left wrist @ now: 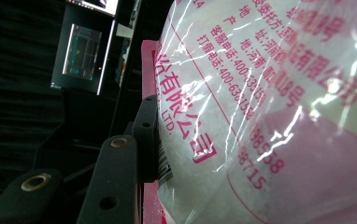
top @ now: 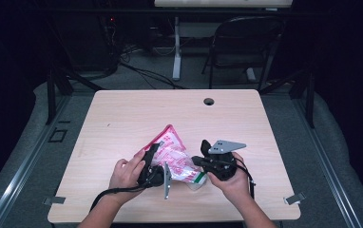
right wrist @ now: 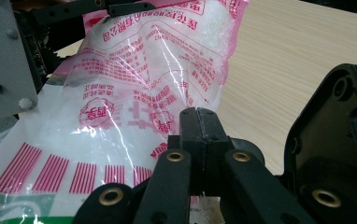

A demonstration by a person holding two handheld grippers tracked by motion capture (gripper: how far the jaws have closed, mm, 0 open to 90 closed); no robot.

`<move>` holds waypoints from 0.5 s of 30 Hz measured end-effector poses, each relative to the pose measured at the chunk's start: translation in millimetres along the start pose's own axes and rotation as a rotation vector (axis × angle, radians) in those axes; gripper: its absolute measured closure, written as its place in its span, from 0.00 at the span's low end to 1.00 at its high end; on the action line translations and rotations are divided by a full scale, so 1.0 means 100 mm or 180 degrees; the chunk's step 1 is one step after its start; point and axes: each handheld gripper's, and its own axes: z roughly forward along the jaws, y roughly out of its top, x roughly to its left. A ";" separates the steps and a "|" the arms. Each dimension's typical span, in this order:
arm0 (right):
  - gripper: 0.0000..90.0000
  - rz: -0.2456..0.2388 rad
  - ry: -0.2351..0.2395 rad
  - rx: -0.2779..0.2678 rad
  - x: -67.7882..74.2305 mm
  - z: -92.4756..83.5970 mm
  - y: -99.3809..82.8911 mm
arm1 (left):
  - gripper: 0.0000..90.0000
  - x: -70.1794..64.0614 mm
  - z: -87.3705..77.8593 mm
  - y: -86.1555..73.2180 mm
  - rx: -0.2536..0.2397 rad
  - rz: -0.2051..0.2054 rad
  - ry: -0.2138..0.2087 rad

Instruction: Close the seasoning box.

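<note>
A clear and pink plastic bag (top: pixel 175 153) of white granules with pink print lies between my two grippers near the table's front edge. My left gripper (top: pixel 157 154) is shut on the bag's left side. In the left gripper view one black pad (left wrist: pixel 147 137) presses against the bag (left wrist: pixel 260 116), which hides the other jaw. My right gripper (top: pixel 195 160) meets the bag's right side. In the right gripper view its jaws (right wrist: pixel 198 122) are pressed together at the edge of the bag (right wrist: pixel 139 93), and pale film shows in the gap below the pads.
The wooden table (top: pixel 122 114) has a cable hole (top: pixel 209 101) at its far edge and metal clips (top: pixel 293 198) at the front corners. A black folding chair (top: pixel 246 42) and cables stand on the floor beyond it.
</note>
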 end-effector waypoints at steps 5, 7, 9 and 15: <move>1.00 0.0020 0.0012 0.0009 -0.01 0.01 -0.01 | 0.68 0.01 0.00 0.01 -0.0005 0.0079 0.0001; 1.00 0.0018 0.0010 0.0009 -0.01 0.01 -0.01 | 0.68 0.01 0.00 0.01 -0.0010 0.0086 -0.0004; 1.00 0.0018 0.0008 0.0016 -0.01 0.01 -0.01 | 0.68 0.02 0.01 0.01 -0.0010 0.0098 -0.0010; 1.00 0.0023 0.0005 0.0021 -0.02 0.01 -0.02 | 0.68 0.03 0.00 0.02 -0.0006 0.0167 0.0000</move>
